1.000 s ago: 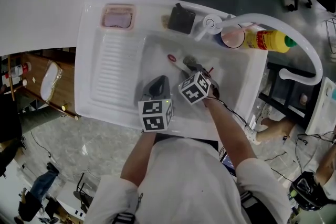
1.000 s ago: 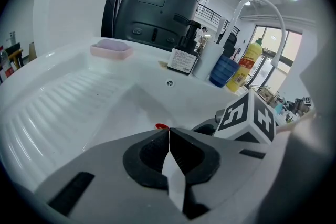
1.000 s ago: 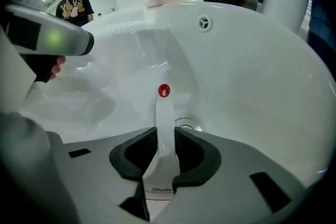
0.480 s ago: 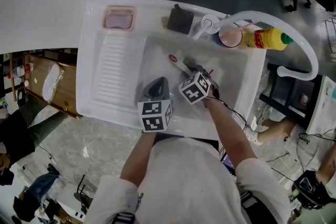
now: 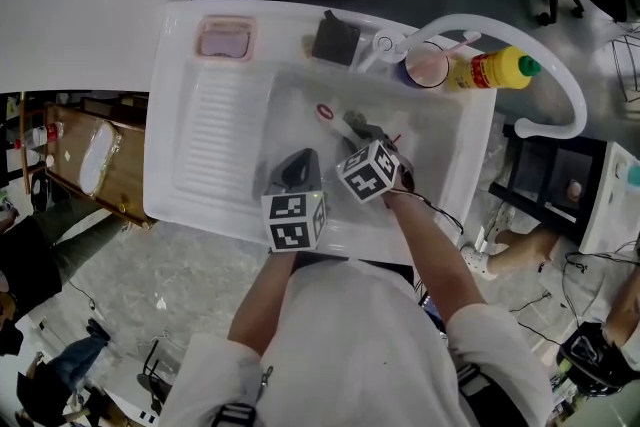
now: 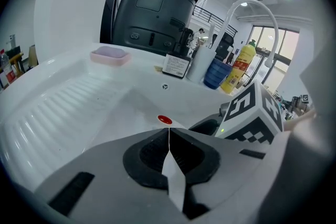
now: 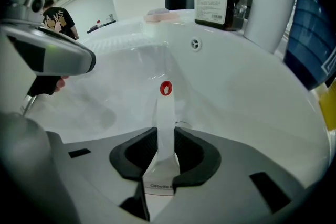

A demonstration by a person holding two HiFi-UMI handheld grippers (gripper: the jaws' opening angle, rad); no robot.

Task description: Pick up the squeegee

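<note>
The squeegee, a white handle with a red ring at its far end, lies inside the white sink basin. My right gripper is shut on it: in the right gripper view the dark pads press both sides of the handle, and the red ring points away from me. My left gripper hovers just left of the right one, over the basin. It is shut, its pads meeting with nothing between them. Beyond its tips shows the squeegee's red ring.
A ribbed drainboard fills the sink's left half. Along the back rim stand a pink soap dish, a dark labelled bottle, a cup and a yellow bottle. A white curved faucet arches over the right side.
</note>
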